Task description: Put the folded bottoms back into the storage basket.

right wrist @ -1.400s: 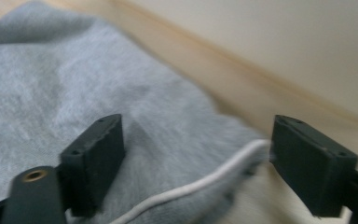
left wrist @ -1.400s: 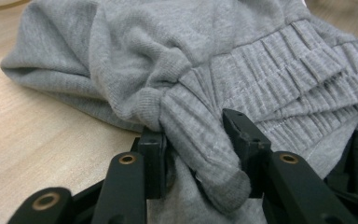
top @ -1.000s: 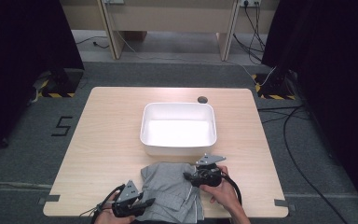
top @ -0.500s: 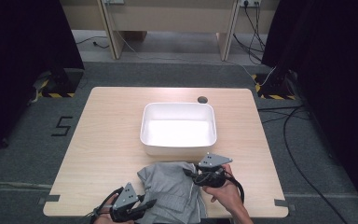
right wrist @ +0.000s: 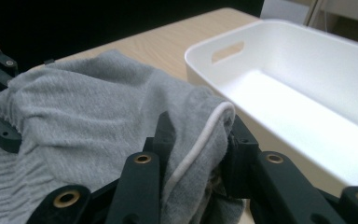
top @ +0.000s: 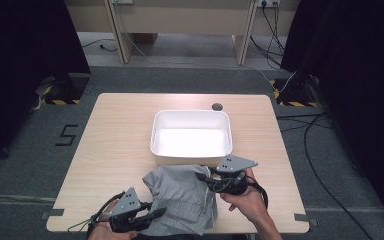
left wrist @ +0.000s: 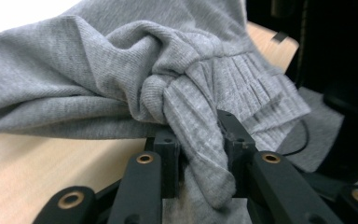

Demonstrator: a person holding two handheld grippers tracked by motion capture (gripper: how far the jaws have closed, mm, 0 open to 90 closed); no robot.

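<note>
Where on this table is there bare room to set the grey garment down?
Bare table runs left of the white bin, plus a narrower strip right of it. The near edge is crowded: grey garment, left gripper, right gripper.

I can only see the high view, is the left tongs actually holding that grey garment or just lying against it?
Observer: In the left gripper view, the left tongs are shut on a bunched fold of the grey ribbed knit garment; cloth is pinched between both jaws.
Operator: And the right one?
Observer: In the right gripper view, the right tongs clamp an edge of the garment that carries a white piping seam.
Operator: Anything in the white plastic tub?
Observer: The right gripper view looks in over the white rectangular plastic tub from close by; the part of its inside seen there holds nothing, and a handle slot is cut in its end wall.
</note>
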